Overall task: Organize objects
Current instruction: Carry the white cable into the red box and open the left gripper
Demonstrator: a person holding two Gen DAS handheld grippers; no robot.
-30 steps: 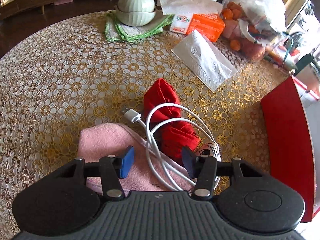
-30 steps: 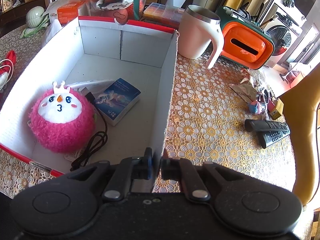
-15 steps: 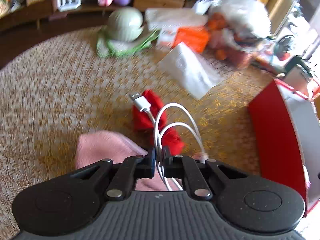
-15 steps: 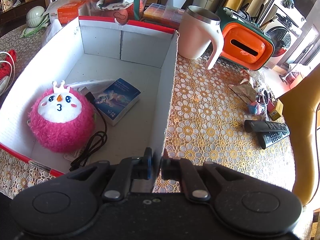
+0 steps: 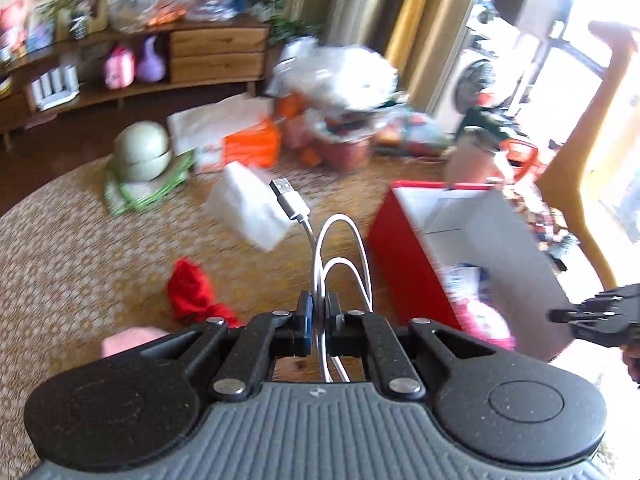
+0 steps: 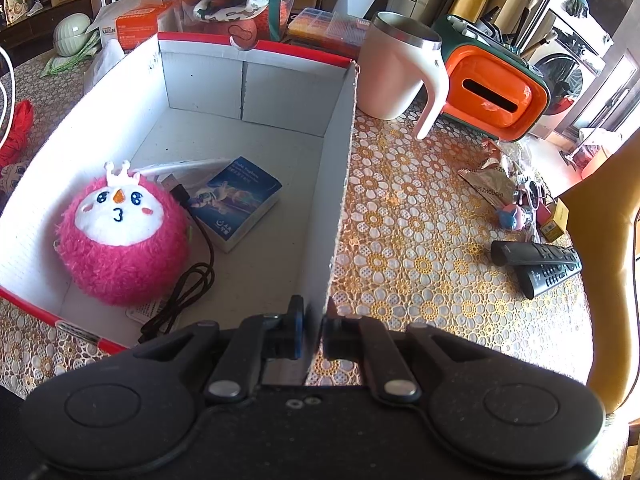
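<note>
My left gripper (image 5: 318, 316) is shut on a coiled white USB cable (image 5: 320, 248) and holds it in the air above the table, its plug (image 5: 289, 199) pointing up. The red box (image 5: 404, 256) lies ahead to the right. My right gripper (image 6: 314, 328) is shut on the right wall of that box (image 6: 340, 184). Inside lie a pink plush ball (image 6: 120, 232), a blue booklet (image 6: 236, 200) and a black cable (image 6: 188, 288). A red cloth (image 5: 192, 292) and a pink towel (image 5: 128, 338) remain on the table below the left gripper.
A white tissue pack (image 5: 248, 204), a green lidded bowl (image 5: 142, 156), an orange carton (image 5: 248, 146) and bagged goods (image 5: 340, 92) stand at the back. A white mug (image 6: 396, 76), orange case (image 6: 492, 96) and two remotes (image 6: 536, 264) sit right of the box.
My left gripper closed on the white cable, lifted it off the red cloth and swung right toward the box. My right gripper kept its hold on the box wall.
</note>
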